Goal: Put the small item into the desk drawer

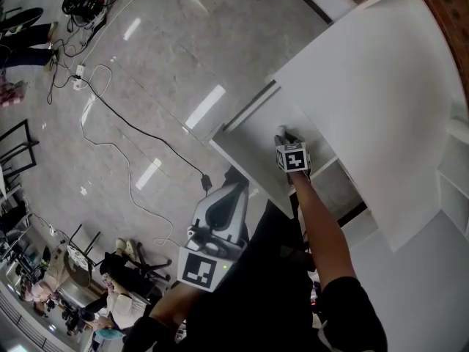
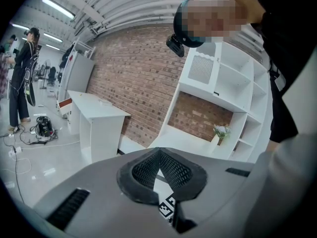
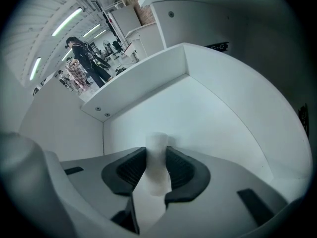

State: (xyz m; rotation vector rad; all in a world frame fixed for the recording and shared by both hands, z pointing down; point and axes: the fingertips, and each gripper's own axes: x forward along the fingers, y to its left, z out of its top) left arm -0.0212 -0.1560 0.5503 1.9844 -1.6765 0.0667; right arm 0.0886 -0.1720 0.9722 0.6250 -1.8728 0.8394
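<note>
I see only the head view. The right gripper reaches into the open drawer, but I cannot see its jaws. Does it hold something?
Observer: Yes. In the right gripper view, the right gripper is closed on a small white item. Both pads press on it.
Operator: Is the item inside the drawer?
Observer: Yes. The walls of the drawer rise around the jaws. I cannot tell whether the item touches the bottom.
Operator: And the left gripper?
Observer: The left gripper is shut, with nothing between its jaws.
</note>
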